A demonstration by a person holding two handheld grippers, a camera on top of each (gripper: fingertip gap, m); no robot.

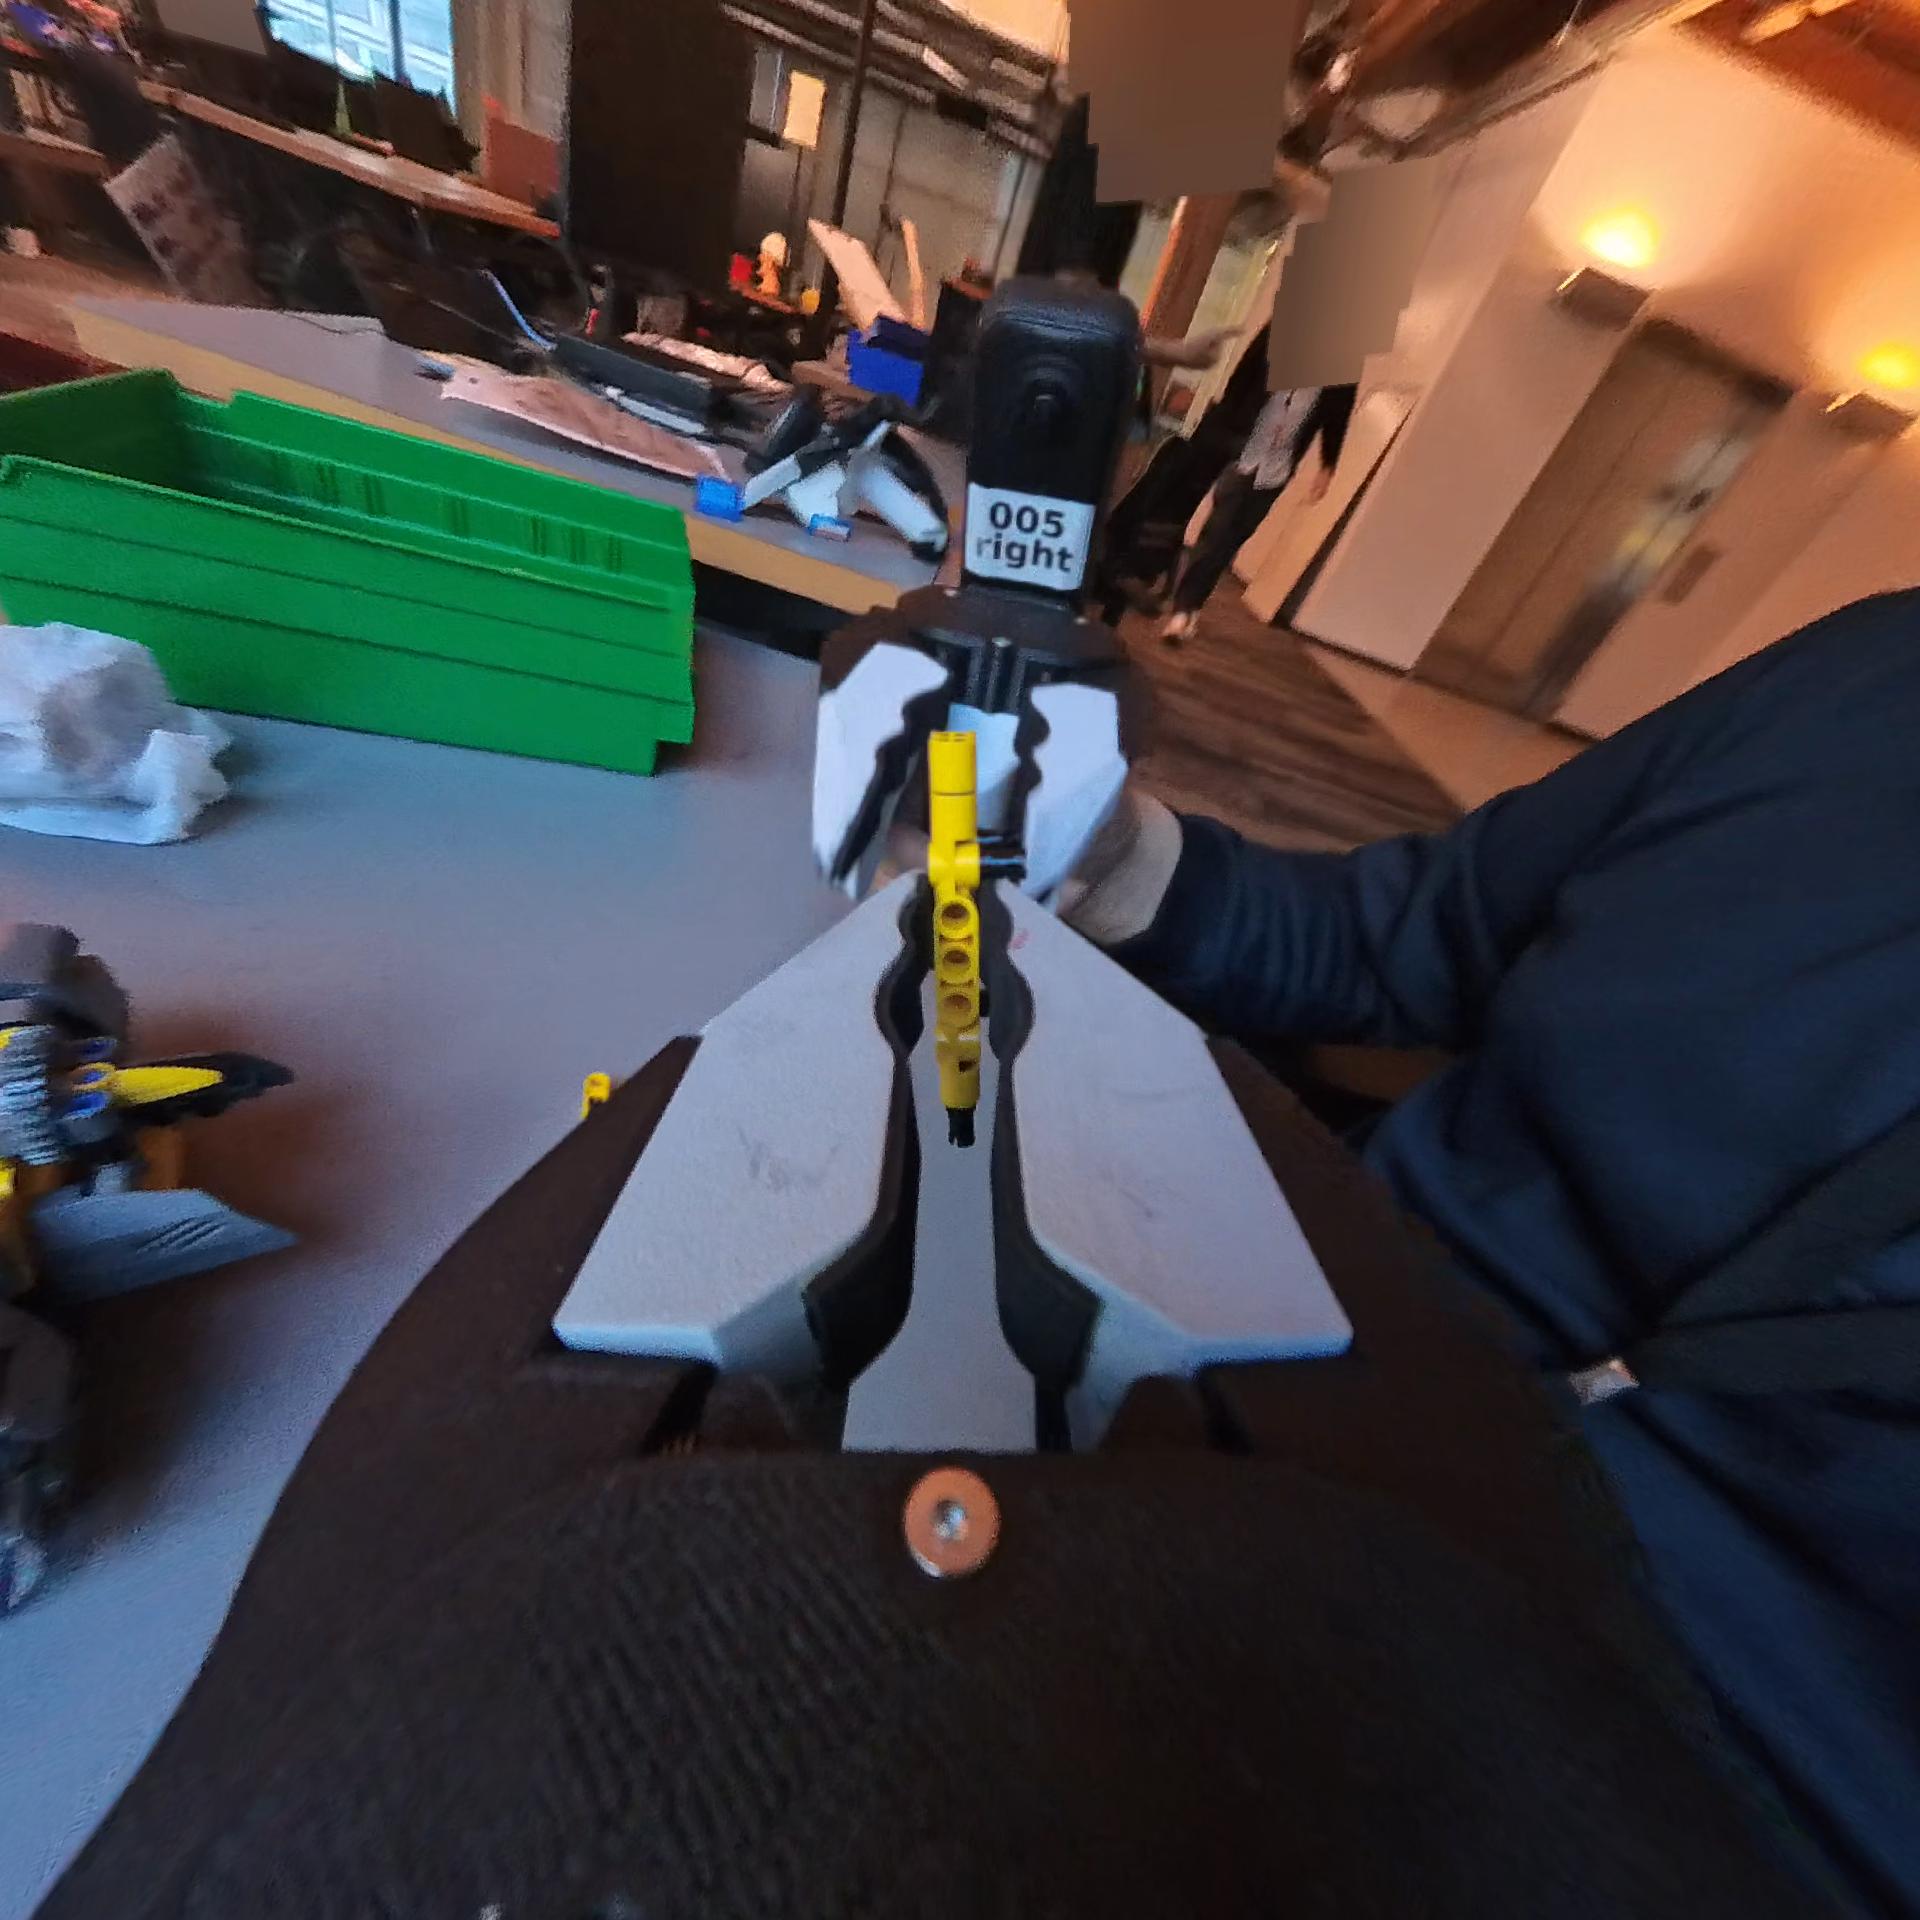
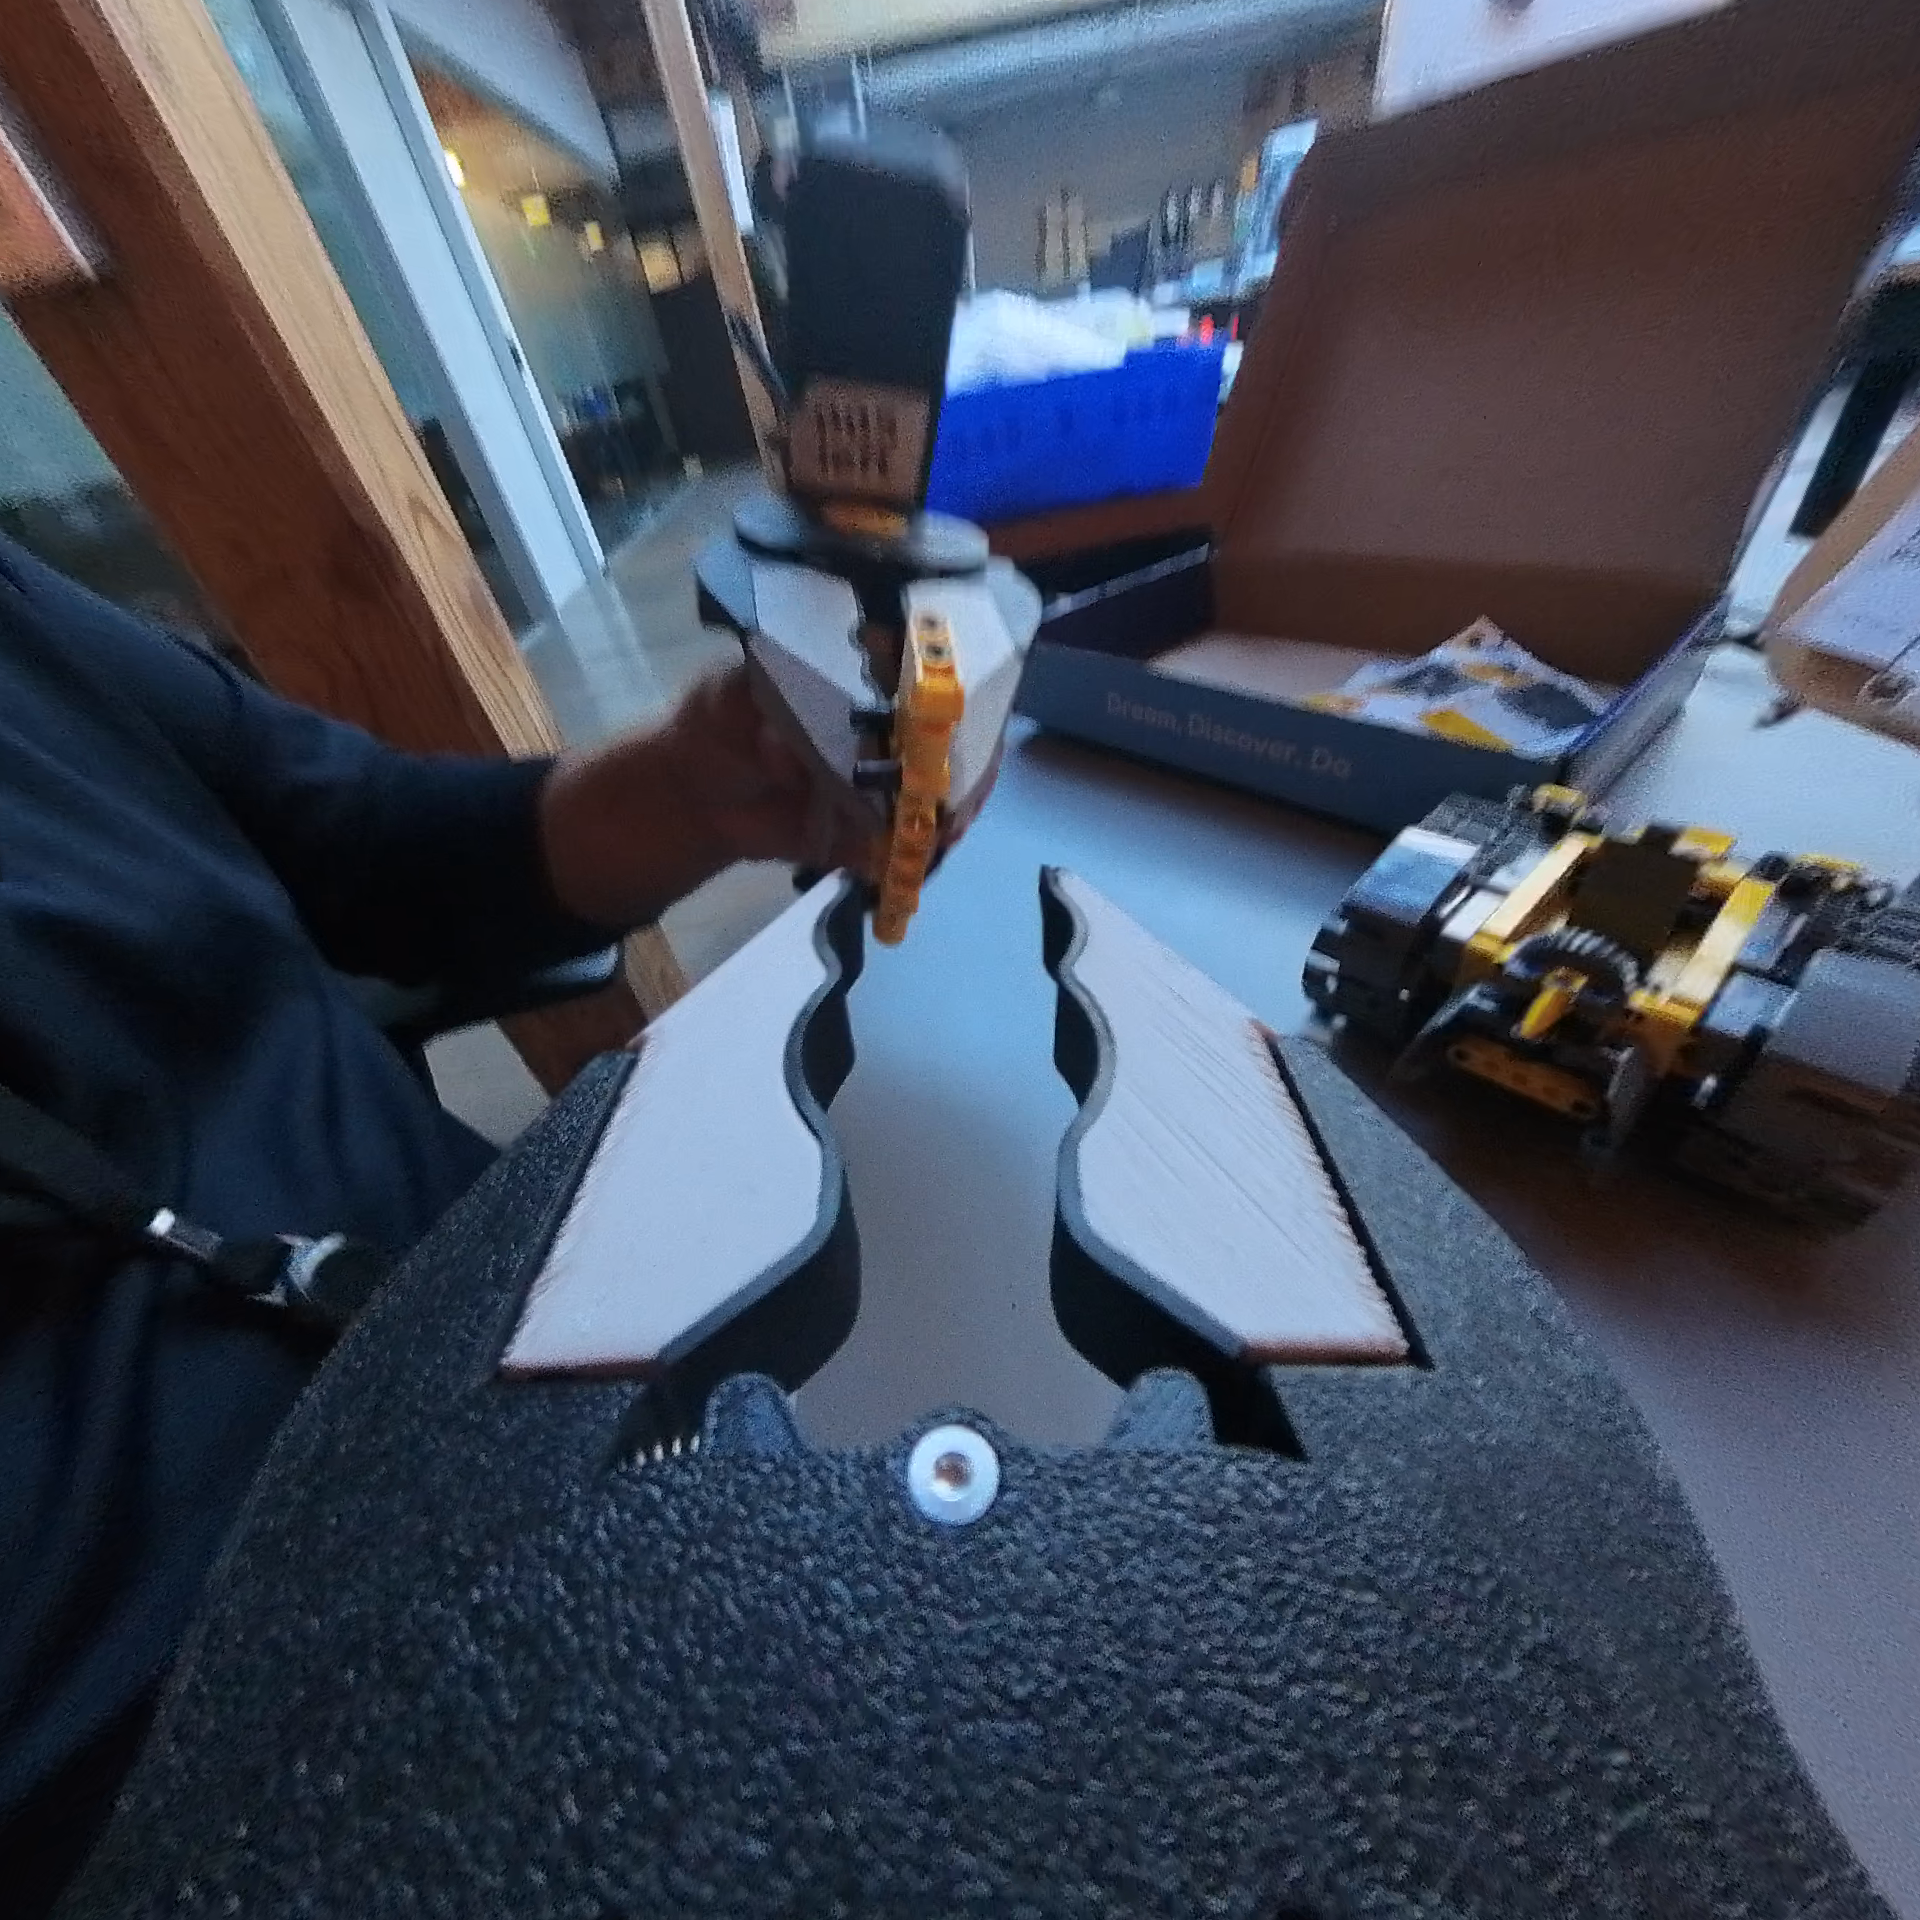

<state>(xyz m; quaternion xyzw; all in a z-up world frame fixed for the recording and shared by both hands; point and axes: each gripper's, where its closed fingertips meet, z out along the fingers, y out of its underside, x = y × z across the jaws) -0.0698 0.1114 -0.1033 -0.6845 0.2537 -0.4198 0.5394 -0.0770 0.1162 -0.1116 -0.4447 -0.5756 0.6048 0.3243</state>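
Observation:
My left gripper (image 1: 961,920) is shut on a yellow perforated building-toy beam (image 1: 954,987), held upright between its fingertips. A black pin (image 1: 961,1127) sticks out of the beam's near end and another out of its side. The beam's far end reaches between the fingers of my right gripper (image 1: 956,831), which faces the left one. In the right wrist view my right gripper (image 2: 945,883) is open and empty, jaws wide apart. The beam (image 2: 914,790) in the left gripper (image 2: 904,821) hangs just beyond its left fingertip (image 2: 836,899); whether they touch I cannot tell.
A black and yellow toy vehicle model (image 2: 1621,987) stands on the grey table (image 1: 468,935), also at the left wrist view's left edge (image 1: 94,1143). A green bin (image 1: 343,561), crumpled white material (image 1: 94,727), a small yellow piece (image 1: 594,1088), an open cardboard box (image 2: 1455,499). A person's dark sleeves flank both grippers. The grippers are tip to tip, or close to it.

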